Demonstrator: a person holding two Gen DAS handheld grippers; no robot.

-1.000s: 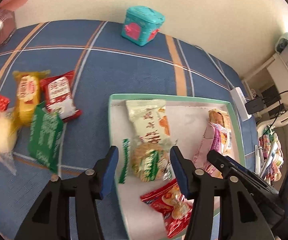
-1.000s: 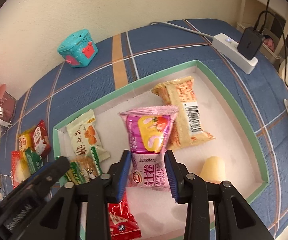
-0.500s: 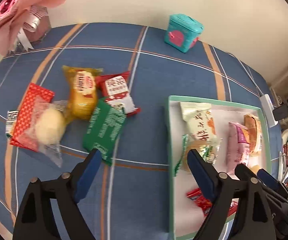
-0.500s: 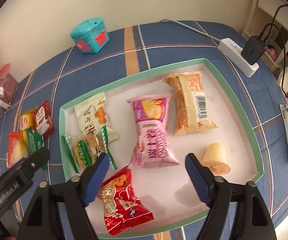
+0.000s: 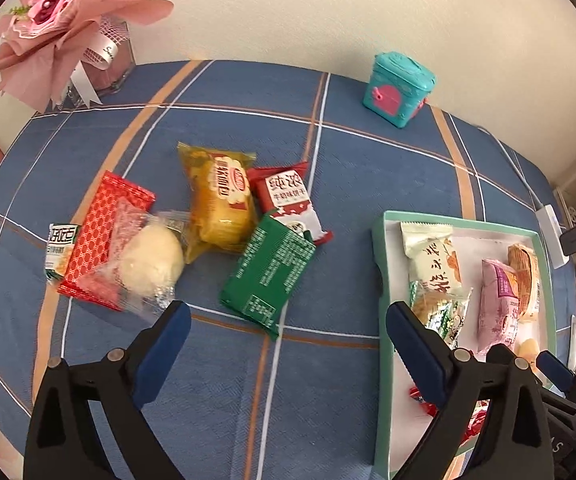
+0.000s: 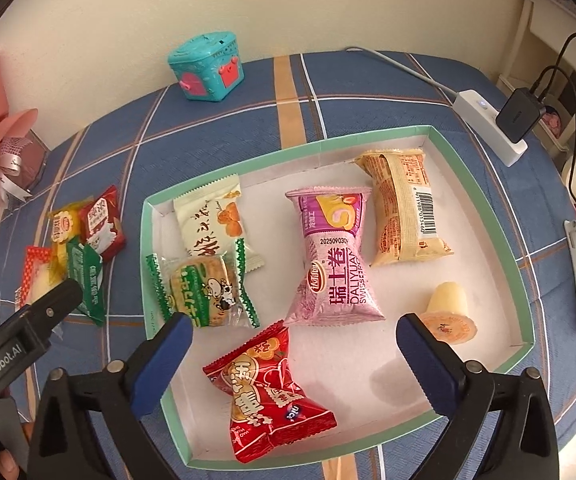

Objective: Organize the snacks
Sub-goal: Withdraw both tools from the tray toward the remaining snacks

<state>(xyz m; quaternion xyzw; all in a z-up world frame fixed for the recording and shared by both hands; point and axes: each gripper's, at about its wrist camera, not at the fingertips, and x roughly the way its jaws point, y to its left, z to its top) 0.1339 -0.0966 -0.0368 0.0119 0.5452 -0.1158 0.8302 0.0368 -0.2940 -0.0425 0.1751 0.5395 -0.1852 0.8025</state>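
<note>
A green-rimmed tray (image 6: 288, 151) holds a pink roll pack (image 6: 334, 256), a tan pack (image 6: 404, 204), a white pack (image 6: 211, 220), a green-edged biscuit (image 6: 203, 292), a red pack (image 6: 267, 392) and a jelly cup (image 6: 450, 312). My right gripper (image 6: 292, 356) is open and empty above the tray's front. My left gripper (image 5: 288, 352) is open and empty over the cloth, just short of a green pack (image 5: 271, 272). Behind it lie a yellow pack (image 5: 219, 200), a red-white pack (image 5: 288, 204), a red patterned pack (image 5: 103, 232) and a clear-wrapped bun (image 5: 151, 260). The tray's rim (image 5: 378, 280) shows to its right.
A teal toy box (image 5: 398, 88) stands at the back by the wall. A pink bouquet (image 5: 59, 28) is at the back left. A white power strip (image 6: 488, 128) with a black charger lies right of the tray. The blue plaid cloth (image 5: 328, 380) covers the table.
Both grippers opened wide and pulled back. The right one let go of the pink roll pack in the tray. The left one swung left from the tray towards the loose snacks.
</note>
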